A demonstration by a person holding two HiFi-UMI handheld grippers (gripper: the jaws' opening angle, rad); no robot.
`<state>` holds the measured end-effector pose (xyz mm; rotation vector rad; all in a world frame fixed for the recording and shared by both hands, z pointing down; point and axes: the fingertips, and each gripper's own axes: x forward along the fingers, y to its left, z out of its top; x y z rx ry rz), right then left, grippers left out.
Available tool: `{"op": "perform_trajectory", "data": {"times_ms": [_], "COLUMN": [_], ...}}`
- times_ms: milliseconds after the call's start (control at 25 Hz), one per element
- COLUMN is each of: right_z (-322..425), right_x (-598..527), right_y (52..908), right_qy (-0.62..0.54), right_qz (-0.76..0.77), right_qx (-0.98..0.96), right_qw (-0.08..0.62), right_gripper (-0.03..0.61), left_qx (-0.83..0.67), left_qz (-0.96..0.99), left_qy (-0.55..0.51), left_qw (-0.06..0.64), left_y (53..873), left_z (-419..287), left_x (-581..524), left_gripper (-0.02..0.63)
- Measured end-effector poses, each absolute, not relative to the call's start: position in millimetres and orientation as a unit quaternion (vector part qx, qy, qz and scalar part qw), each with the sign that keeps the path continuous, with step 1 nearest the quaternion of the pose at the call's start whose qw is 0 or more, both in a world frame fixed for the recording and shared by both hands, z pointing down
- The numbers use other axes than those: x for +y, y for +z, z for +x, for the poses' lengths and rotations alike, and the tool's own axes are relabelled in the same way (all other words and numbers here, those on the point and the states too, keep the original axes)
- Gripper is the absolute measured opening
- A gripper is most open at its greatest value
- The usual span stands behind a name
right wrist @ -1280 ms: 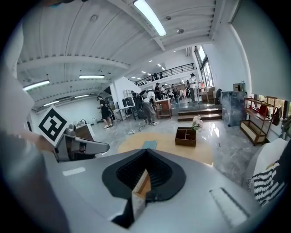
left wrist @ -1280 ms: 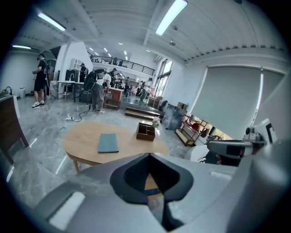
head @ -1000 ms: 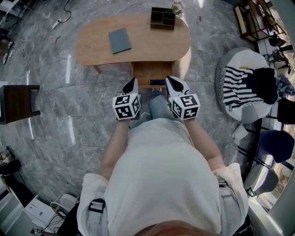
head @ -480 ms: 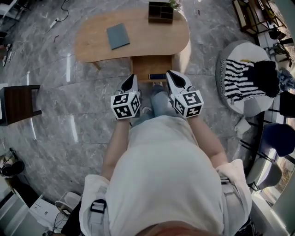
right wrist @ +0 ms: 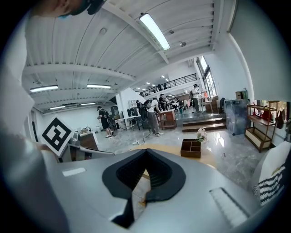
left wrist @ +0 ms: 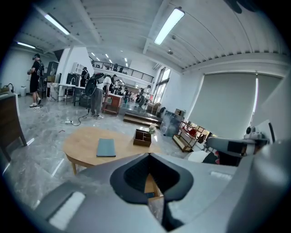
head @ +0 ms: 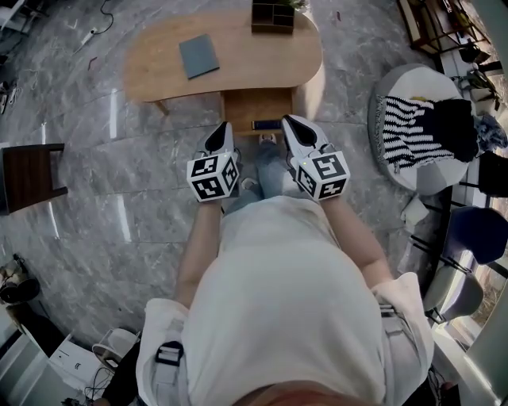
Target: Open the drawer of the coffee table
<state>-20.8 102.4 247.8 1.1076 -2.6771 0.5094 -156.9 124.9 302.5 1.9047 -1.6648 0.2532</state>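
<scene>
The oval wooden coffee table [head: 159, 75] stands ahead of me. Its drawer [head: 255, 107] sticks out from the near side, with a dark flat item [head: 266, 124] at its front edge. My left gripper [head: 222, 128] hangs shut and empty just left of the drawer front. On the other side, my right gripper [head: 287, 120] is shut and empty beside the drawer's right corner. In the left gripper view the shut jaws of the gripper [left wrist: 149, 154] frame the drawer [left wrist: 150, 184]. The right gripper [right wrist: 146, 150] points toward the table [right wrist: 209, 159].
A teal book [head: 198, 55] and a wooden organiser box [head: 272, 16] lie on the tabletop. A dark stool [head: 28, 176] stands at the left. A round white seat with a striped cloth [head: 417, 131] is at the right. People [left wrist: 96, 93] stand far behind.
The right gripper has risen a little near the drawer's right corner. The left gripper has barely moved. Both stay shut, and the drawer stays pulled out.
</scene>
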Motion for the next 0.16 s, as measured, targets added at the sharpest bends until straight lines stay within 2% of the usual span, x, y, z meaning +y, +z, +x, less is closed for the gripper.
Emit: {"op": "perform_trajectory", "data": {"times_ms": [160], "right_z": [-20.7], "right_x": [105.0], "right_y": [247.9], "right_qy": [0.173], "right_qz": [0.377], "right_qx": [-0.905], "right_qw": [0.099], "right_gripper": [-0.003], "left_qx": [-0.622], "left_qz": [0.718], "left_qy": [0.094], "left_qw": [0.297], "left_y": [302.4], "left_z": [-155.0], "left_x": [127.7], "left_gripper": [-0.001]}}
